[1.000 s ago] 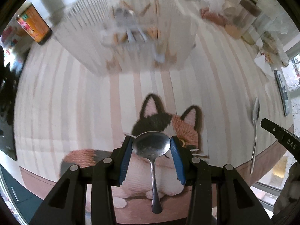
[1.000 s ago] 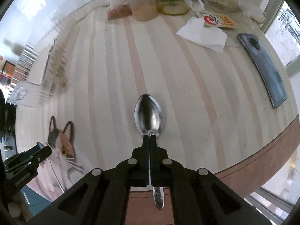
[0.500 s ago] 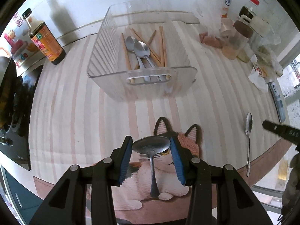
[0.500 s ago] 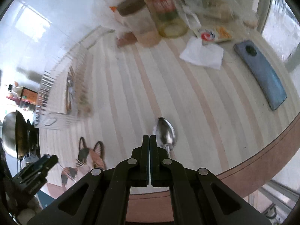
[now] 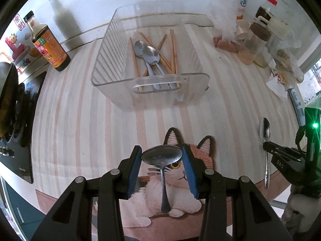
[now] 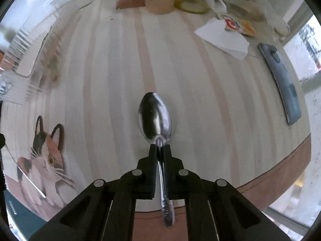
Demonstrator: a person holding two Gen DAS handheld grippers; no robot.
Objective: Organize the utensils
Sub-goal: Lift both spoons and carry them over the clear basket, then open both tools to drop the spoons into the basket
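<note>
My left gripper is shut on a metal spoon, its blue pads against the two sides of the bowl, held above the cat picture on the table mat. A clear plastic bin stands ahead of it, holding two spoons and several wooden chopsticks. My right gripper is nearly closed around the neck of a second spoon that lies on the striped mat; it shows in the left wrist view too, at the far right.
A soy sauce bottle stands left of the bin, with a stove beyond it. Jars and bags crowd the back right. A napkin and a phone lie right of my right gripper, near the table's edge.
My left gripper rose and drew back with its spoon, so the whole bin came into view. My right gripper lifted off the second spoon, then came back down around its neck.
</note>
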